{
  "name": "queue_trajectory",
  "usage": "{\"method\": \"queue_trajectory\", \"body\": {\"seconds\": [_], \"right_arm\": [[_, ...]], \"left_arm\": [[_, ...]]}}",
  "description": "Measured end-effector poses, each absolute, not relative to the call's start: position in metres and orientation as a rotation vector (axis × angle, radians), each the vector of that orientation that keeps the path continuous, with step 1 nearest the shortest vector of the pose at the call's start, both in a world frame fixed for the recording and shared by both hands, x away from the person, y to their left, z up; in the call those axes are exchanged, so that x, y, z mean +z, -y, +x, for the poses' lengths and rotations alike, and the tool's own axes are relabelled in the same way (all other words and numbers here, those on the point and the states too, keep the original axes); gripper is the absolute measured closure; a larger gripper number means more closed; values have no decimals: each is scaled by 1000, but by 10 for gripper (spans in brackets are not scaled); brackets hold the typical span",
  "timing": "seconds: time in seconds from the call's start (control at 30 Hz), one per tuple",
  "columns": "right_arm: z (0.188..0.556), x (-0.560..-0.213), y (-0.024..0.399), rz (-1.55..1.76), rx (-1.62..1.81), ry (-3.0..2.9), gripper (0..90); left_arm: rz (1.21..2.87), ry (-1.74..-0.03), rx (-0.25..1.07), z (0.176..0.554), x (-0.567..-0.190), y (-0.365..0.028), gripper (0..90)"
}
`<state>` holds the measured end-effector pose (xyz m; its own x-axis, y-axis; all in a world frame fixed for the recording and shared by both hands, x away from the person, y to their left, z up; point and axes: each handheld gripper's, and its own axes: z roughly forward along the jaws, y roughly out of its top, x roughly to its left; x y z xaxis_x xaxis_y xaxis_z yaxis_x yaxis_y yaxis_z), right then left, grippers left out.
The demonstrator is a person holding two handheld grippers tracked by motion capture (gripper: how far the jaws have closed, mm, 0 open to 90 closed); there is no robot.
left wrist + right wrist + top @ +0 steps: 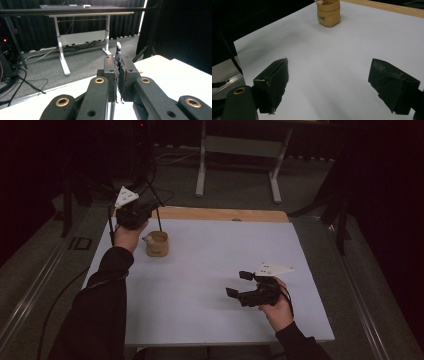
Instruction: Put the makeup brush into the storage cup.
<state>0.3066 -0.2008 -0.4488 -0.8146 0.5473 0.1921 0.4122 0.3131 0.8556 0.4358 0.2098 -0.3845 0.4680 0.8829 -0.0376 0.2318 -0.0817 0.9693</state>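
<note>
A small tan pouch (157, 244) stands open on the white table sheet (225, 255) at the far left; it also sits far off in the right gripper view (328, 13). My left gripper (151, 207) hovers just behind and above it, shut on a thin dark stick (159, 219) that hangs upright, its lower end at the pouch's rim. Along the left gripper's jaws (119, 67), the stick's pale tip (118, 47) pokes out from between the pressed pads. My right gripper (239, 283) rests low over the near right of the sheet, open, with nothing between its fingers (332, 75).
A wooden strip (225, 214) borders the sheet's far edge. Beyond the table a white-legged desk (237, 150) stands on grey floor, and cables (30, 85) lie at the left. Dark curtains close the room.
</note>
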Motion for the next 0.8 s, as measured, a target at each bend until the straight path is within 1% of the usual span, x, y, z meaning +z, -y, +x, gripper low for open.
{"method": "queue_trajectory", "body": {"seconds": [0.5,0.8], "right_arm": [[306,-449,201,897,1530,-2436,164],[307,-450,202,913,1517,-2433,164]], "left_arm": [[1635,-1077,699,438,-415,-210,853],[1618,-1120,653,438,-429,-212,853]]}}
